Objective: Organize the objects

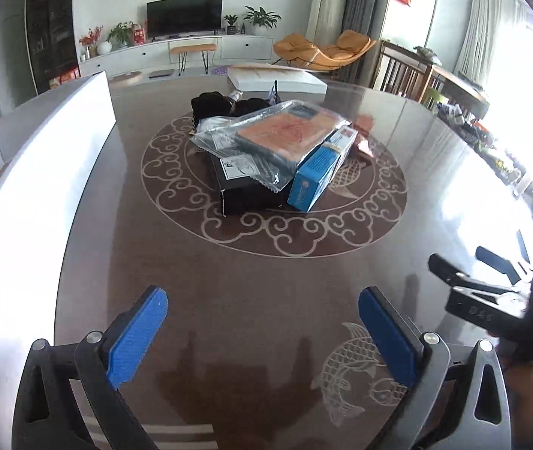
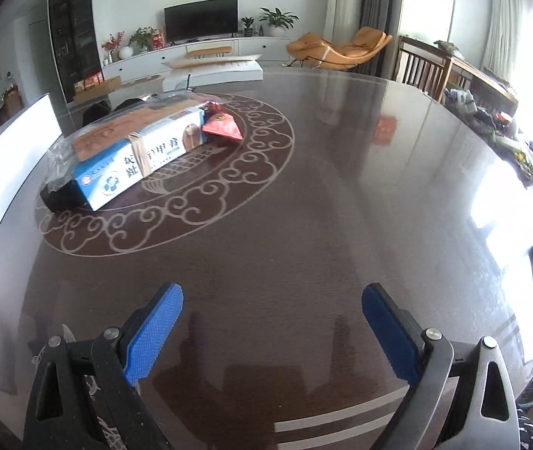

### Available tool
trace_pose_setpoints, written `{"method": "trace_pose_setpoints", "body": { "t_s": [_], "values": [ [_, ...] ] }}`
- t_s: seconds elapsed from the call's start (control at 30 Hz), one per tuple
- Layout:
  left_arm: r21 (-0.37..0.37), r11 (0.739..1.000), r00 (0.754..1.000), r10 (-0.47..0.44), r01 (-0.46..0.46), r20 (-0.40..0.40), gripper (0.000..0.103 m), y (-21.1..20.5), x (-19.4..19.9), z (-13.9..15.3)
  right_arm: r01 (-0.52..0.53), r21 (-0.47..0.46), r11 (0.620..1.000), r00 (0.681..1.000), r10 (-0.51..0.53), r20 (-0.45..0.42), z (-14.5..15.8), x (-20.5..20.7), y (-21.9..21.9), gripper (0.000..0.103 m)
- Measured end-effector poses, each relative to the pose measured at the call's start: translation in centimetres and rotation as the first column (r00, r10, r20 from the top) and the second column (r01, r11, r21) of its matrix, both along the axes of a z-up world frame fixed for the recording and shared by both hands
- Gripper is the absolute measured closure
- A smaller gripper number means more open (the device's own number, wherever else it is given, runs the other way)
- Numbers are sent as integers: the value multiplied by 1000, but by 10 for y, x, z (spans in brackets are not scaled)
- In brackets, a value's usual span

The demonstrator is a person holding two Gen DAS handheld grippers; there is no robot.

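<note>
on the dark glossy table [image 1: 251, 281], inside its ring of pale scrollwork, sits a small heap of things, well apart from both grippers. at the bottom lies a black box [image 1: 244, 191]. across it rests a clear plastic bag [image 1: 266, 138] with a flat orange item inside, tilted up toward the far side. a blue and white carton [image 1: 319, 172] leans against the heap's right side, one end down on the table; in the right wrist view the same carton [image 2: 142, 157] shows a tan band around its middle. just beyond the carton lies a red packet [image 2: 223, 127], touching or nearly touching its far end. dark bundled things [image 1: 221, 105] lie behind the heap, too murky to name.

the left gripper [image 1: 262, 322] hangs over bare table near the front edge, its blue pads [image 1: 137, 337] spread wide with nothing between them. the right gripper [image 2: 272, 322] is likewise spread wide over bare table, pads [image 2: 156, 333] holding nothing. in the left wrist view the right gripper [image 1: 491, 281] shows at the far right edge, held by a dark-gloved hand [image 1: 532, 345].

a long white box [image 1: 277, 78] lies at the table's far edge, and a tall white panel [image 1: 41, 172] stands along the left side.
</note>
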State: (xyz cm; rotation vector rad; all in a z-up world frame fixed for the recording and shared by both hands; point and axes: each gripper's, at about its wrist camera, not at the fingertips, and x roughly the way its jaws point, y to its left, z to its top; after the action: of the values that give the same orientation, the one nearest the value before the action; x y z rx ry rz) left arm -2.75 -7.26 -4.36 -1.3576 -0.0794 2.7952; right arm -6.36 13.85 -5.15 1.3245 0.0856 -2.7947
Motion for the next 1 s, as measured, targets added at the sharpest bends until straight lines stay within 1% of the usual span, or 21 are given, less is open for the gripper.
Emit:
{"method": "trace_pose_setpoints", "body": {
  "t_s": [0.03, 0.1, 0.17, 0.3, 0.4, 0.43, 0.53, 0.6, 0.7, 0.8, 1.0],
  "values": [
    [-23, 1000, 1000, -2, 2, 3, 0, 5, -4, -8, -1, -1, 1000, 1000, 1, 5, -3, -2, 1, 6],
    [-42, 999, 1000, -5, 6, 13, 0, 7, -14, -18, -9, -15, 1000, 999, 10, 30, -5, -4, 0, 6],
    [-38, 999, 1000, 6, -5, 25, 0, 4, -25, -23, -15, -22, 1000, 999, 16, 45, -8, -5, 0, 6],
    [-40, 998, 998, 53, -52, 25, 0, -14, -27, -24, -7, -12, 1000, 997, 8, 73, -10, -8, 2, 4],
    [-46, 997, 997, 66, -64, 43, 0, -22, -33, -32, -1, -10, 1000, 995, 2, 99, -11, -9, 1, 3],
    [-48, 997, 996, 68, -66, 50, 0, -24, -35, -35, 2, -10, 1000, 994, -1, 111, -11, -11, 0, 0],
    [-35, 996, 995, 82, -80, 61, 0, -29, -37, -39, 5, -7, 1000, 992, -4, 126, -11, -17, -4, 0],
    [-37, 996, 995, 86, -84, 54, 0, -30, -36, -39, 7, -7, 1000, 993, -6, 120, -11, -22, -6, 0],
    [-68, 995, 995, 79, -76, 56, 0, -26, -36, -40, 24, -6, 1000, 995, -23, 100, -11, -29, -8, 0],
    [-64, 995, 995, 79, -76, 53, 0, -26, -36, -40, 27, -8, 1000, 997, -27, 68, -11, -27, -9, 0],
    [-64, 995, 995, 83, -80, 49, 0, -26, -36, -39, 17, -11, 1000, 998, -17, 55, -9, -22, -9, 0]
  ]
}}
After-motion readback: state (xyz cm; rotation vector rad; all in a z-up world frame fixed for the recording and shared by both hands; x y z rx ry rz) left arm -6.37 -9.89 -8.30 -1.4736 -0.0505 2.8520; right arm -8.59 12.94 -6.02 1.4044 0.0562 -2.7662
